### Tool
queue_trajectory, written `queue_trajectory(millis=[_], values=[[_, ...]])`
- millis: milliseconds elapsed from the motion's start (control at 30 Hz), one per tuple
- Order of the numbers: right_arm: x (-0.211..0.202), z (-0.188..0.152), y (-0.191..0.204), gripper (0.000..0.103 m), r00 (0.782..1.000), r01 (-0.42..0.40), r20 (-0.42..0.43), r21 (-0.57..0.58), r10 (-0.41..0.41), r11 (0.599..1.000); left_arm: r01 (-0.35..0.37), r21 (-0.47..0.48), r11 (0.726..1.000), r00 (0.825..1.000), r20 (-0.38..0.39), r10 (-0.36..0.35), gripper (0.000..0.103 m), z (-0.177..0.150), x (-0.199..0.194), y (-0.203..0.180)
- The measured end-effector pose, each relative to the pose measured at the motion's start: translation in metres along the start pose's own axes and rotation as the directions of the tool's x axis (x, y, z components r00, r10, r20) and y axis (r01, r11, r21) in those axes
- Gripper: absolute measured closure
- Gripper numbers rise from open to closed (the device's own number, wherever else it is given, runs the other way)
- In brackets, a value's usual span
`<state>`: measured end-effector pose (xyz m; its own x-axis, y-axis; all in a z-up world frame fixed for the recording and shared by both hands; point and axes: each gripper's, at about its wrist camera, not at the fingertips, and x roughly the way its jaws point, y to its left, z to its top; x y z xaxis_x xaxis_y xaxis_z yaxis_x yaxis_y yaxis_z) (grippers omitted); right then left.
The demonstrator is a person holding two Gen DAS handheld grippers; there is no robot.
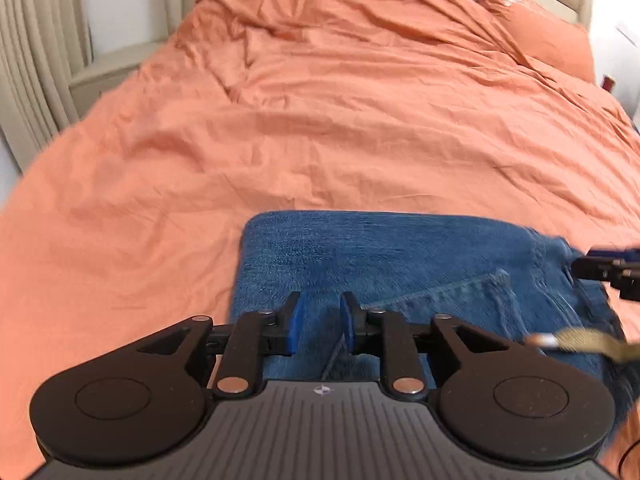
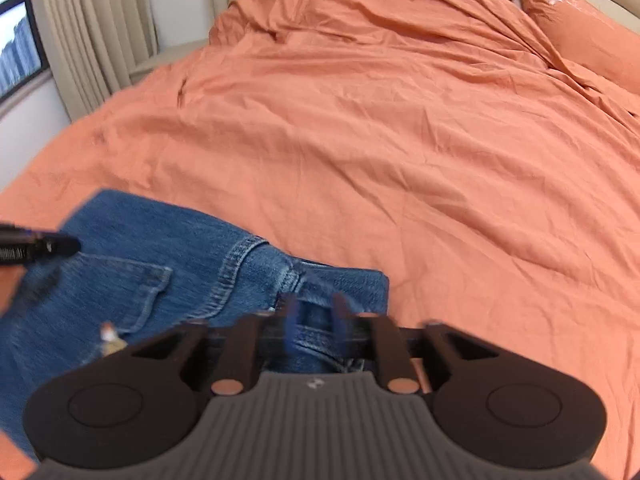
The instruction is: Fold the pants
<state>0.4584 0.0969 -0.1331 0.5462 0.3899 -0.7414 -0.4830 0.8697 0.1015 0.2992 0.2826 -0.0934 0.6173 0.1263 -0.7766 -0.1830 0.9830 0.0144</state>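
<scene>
— What was seen from the left wrist?
— The folded pants [image 1: 380, 264] were laid on the orange bedspread [image 1: 320, 128]; the left gripper [image 1: 320, 320] was held parted above them.
— And from the right wrist?
— The right gripper [image 2: 314, 320] was blurred, parted over the waistband.

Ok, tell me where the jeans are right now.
The jeans lie folded on the near edge of the orange bedspread, directly under both grippers; the pillow sits far off at the bed's right head end.

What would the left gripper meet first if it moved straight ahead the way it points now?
Most likely the folded jeans: the left gripper points over the denim, with the orange bed cover beyond. Its height above the cloth is unclear.
</scene>
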Motion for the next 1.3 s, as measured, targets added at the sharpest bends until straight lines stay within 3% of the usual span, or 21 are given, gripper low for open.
queue_trajectory(millis=[33, 167, 300, 367, 467, 633, 667, 800, 933, 1067, 1200, 1300], values=[[-0.012, -0.001, 0.001, 0.05, 1.0, -0.011, 0.015, 0.012, 0.011, 1.0, -0.008, 0.024, 1.0, 1.0, 0.015, 0.008, 0.075, 0.0, -0.014, -0.002], [-0.065, -0.008, 0.02, 0.049, 0.997, -0.038, 0.062, -0.02, 0.039, 0.999, -0.068, 0.103, 0.992, 0.994, 0.097, 0.058, 0.063, -0.003, -0.082, -0.009], [-0.13, -0.023, 0.044, 0.03, 0.985, -0.045, 0.16, -0.076, 0.057, 0.996, -0.126, 0.115, 0.985, 0.977, 0.19, 0.102, 0.059, -0.009, -0.151, -0.019], [-0.162, -0.035, 0.058, 0.023, 0.976, -0.036, 0.209, -0.11, 0.059, 0.993, -0.15, 0.099, 0.984, 0.962, 0.243, 0.123, 0.051, -0.018, -0.183, -0.024], [-0.207, -0.056, 0.079, 0.022, 0.96, -0.007, 0.276, -0.138, 0.045, 0.99, -0.192, 0.065, 0.979, 0.929, 0.335, 0.16, 0.039, -0.035, -0.226, -0.03], [-0.265, -0.094, 0.106, 0.022, 0.93, 0.01, 0.367, -0.116, 0.034, 0.993, -0.207, 0.029, 0.978, 0.915, 0.359, 0.183, 0.016, -0.069, -0.273, -0.042], [-0.272, -0.101, 0.11, 0.021, 0.925, 0.014, 0.38, -0.108, 0.028, 0.994, -0.216, 0.027, 0.976, 0.913, 0.36, 0.192, 0.011, -0.077, -0.278, -0.046], [-0.294, -0.135, 0.13, 0.021, 0.911, 0.045, 0.412, -0.099, 0.0, 0.994, -0.253, 0.002, 0.968, 0.892, 0.388, 0.232, 0.01, -0.113, -0.284, -0.059], [-0.3, -0.168, 0.146, 0.021, 0.896, 0.091, 0.443, -0.078, -0.047, 0.993, -0.204, -0.048, 0.978, 0.906, 0.37, 0.207, 0.01, -0.142, -0.276, -0.07], [-0.294, -0.202, 0.155, 0.021, 0.879, 0.118, 0.47, -0.036, -0.087, 0.992, -0.22, -0.079, 0.972, 0.906, 0.353, 0.233, 0.01, -0.166, -0.265, -0.081], [-0.282, -0.221, 0.155, 0.021, 0.894, 0.089, 0.441, -0.002, -0.079, 0.996, -0.17, -0.144, 0.975, 0.929, 0.308, 0.207, 0.01, -0.18, -0.251, -0.079], [-0.273, -0.225, 0.154, 0.021, 0.897, 0.073, 0.436, 0.017, -0.073, 0.997, -0.162, -0.165, 0.973, 0.932, 0.297, 0.206, 0.01, -0.189, -0.243, -0.08]])
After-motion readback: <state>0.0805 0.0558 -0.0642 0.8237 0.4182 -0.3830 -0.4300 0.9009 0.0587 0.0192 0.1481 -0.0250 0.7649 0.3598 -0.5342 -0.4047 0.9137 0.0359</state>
